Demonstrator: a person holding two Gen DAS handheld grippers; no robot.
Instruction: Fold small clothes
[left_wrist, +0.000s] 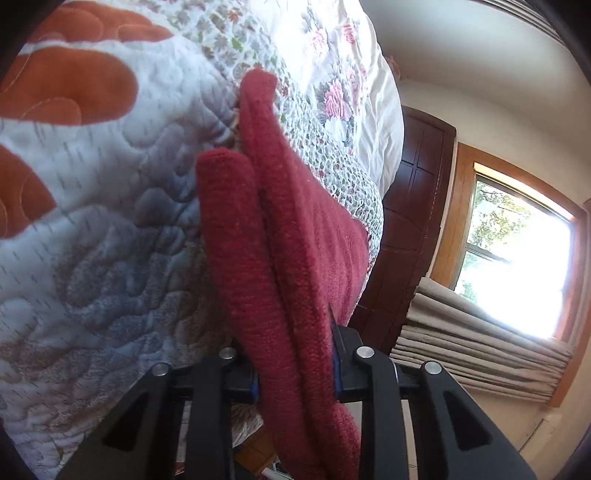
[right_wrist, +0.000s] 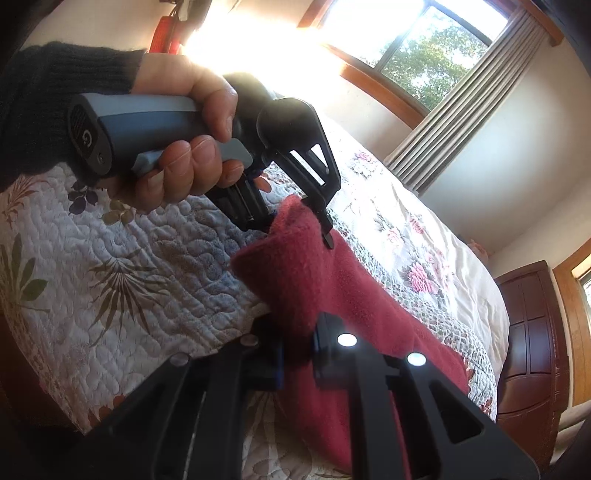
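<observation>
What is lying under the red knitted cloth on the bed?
Under the red cloth lies the quilted bedspread, with a floral sheet beside it. Whatever is directly beneath the cloth is covered. Both tongs grip it.

The quilt (right_wrist: 122, 258) lies bare and open on the hand's (right_wrist: 184, 147) side of the red cloth (right_wrist: 332, 280). Past the cloth a bunched floral cover (right_wrist: 424, 251) rises — then a dark wood board (right_wrist: 532, 332) closes the bed's end, with curtains (left_wrist: 480, 332) just beyond.
</observation>
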